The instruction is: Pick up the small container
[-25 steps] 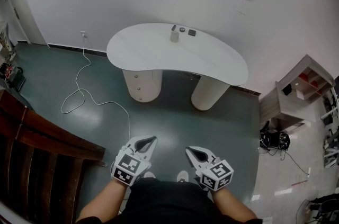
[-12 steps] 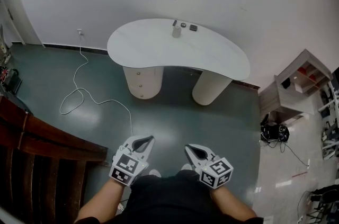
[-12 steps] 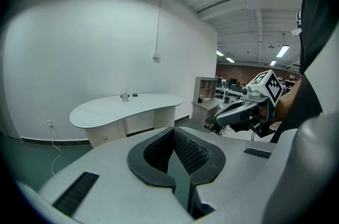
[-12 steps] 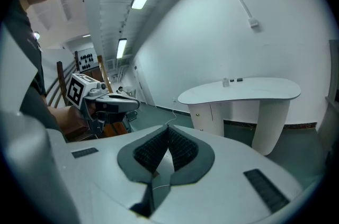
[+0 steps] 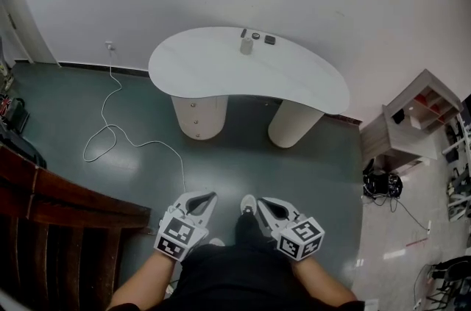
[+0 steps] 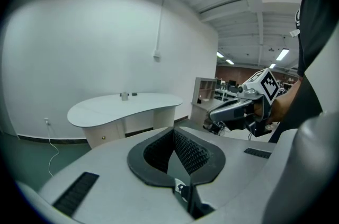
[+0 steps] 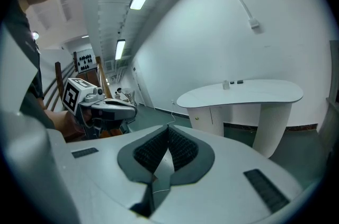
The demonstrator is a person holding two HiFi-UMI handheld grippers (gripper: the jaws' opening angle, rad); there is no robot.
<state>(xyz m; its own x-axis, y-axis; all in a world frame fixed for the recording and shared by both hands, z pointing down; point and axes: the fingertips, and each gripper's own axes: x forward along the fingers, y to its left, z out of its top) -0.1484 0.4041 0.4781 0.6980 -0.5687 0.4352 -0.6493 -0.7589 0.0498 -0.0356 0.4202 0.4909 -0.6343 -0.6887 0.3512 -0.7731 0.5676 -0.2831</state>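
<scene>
Since the earlier frame, a shoe (image 5: pixel 248 204) has come into view between the grippers. Left gripper (image 5: pixel 212 195) and right gripper (image 5: pixel 259 204) each have the jaws closed together with nothing between them. The small container (image 5: pixel 246 45) stands near the far edge of the white table (image 5: pixel 213 70), well apart from both grippers.

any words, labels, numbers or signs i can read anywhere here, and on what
None can be read.
left marker cube, right marker cube: square patterns only, no words.
dark wall board, right gripper view: marks too small to read.
small container: too small to show any label.
</scene>
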